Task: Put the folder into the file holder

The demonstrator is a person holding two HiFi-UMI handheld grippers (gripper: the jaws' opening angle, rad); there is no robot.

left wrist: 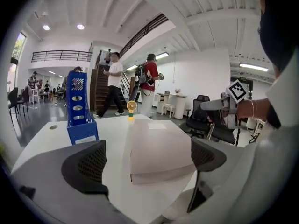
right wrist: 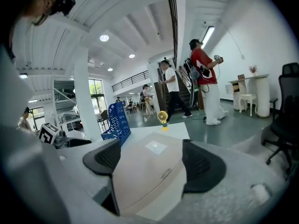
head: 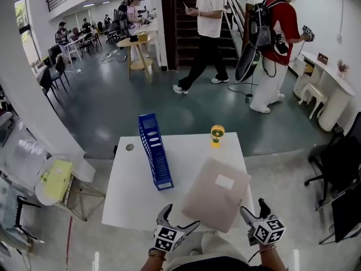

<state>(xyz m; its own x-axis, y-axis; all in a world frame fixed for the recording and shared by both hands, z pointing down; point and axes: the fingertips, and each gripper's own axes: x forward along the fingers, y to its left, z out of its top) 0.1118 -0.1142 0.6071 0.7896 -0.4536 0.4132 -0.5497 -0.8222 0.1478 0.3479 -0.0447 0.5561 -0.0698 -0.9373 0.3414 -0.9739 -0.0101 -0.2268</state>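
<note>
A beige folder (head: 217,193) lies flat on the white table (head: 130,191), its near corner over the front edge. To its left a blue file holder (head: 155,151) stands upright with its open end towards the back. My left gripper (head: 179,219) hangs open at the front edge, just left of the folder's near corner. My right gripper (head: 255,210) is open at the folder's right front side. In the left gripper view the folder (left wrist: 159,146) lies ahead of the open left gripper (left wrist: 148,162). In the right gripper view the folder's corner (right wrist: 149,171) sits inside the open right gripper (right wrist: 150,157), untouched by the pads.
A small yellow fan (head: 217,134) stands at the table's far edge. A black office chair (head: 338,157) is on the right, and a round side table (head: 53,179) on the left. Two people (head: 206,33) walk across the floor beyond the table.
</note>
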